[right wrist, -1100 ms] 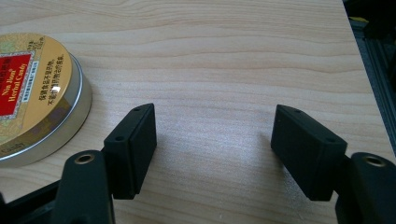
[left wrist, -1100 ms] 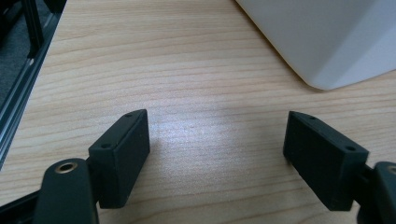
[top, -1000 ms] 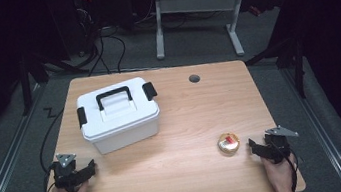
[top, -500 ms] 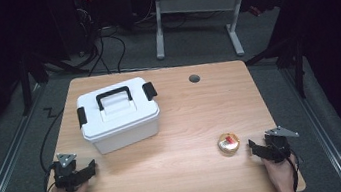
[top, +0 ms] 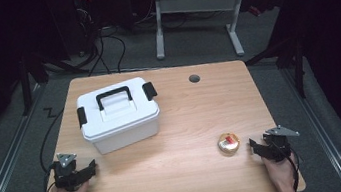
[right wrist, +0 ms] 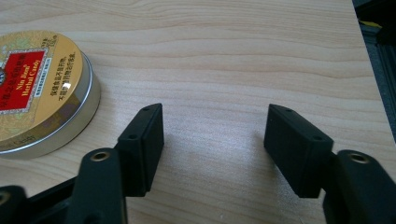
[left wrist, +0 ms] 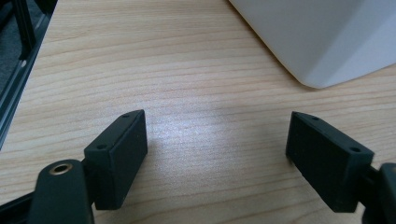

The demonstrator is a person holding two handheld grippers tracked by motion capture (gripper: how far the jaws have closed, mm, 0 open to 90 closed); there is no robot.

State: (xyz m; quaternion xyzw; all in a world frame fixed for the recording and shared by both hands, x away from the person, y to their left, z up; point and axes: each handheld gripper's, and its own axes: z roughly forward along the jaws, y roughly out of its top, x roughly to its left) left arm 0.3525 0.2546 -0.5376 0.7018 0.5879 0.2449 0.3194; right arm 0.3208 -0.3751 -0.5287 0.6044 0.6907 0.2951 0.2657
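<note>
A white lidded box [top: 118, 114] with a black handle and black side latches stands on the left half of the wooden table [top: 182, 124]; its lower corner [left wrist: 322, 42] shows in the left gripper view. A round gold candy tin [top: 228, 143] with a red label lies near the front right, seen close in the right gripper view [right wrist: 39, 88]. My left gripper [top: 88, 169] rests at the front left, jaws wide open over bare wood [left wrist: 217, 140]. My right gripper [top: 255, 145] sits just right of the tin; its jaws have just been closing, still open, with nothing between them [right wrist: 215, 135].
A round cable hole [top: 194, 78] sits in the table's far edge. Beyond the table stands the frame of a white desk [top: 196, 6] on a dark floor. Black cables trail off the table's left side [top: 46, 143].
Both hands stay in place. The right gripper's jaws look slightly narrower than before; the box and tin have not moved.
</note>
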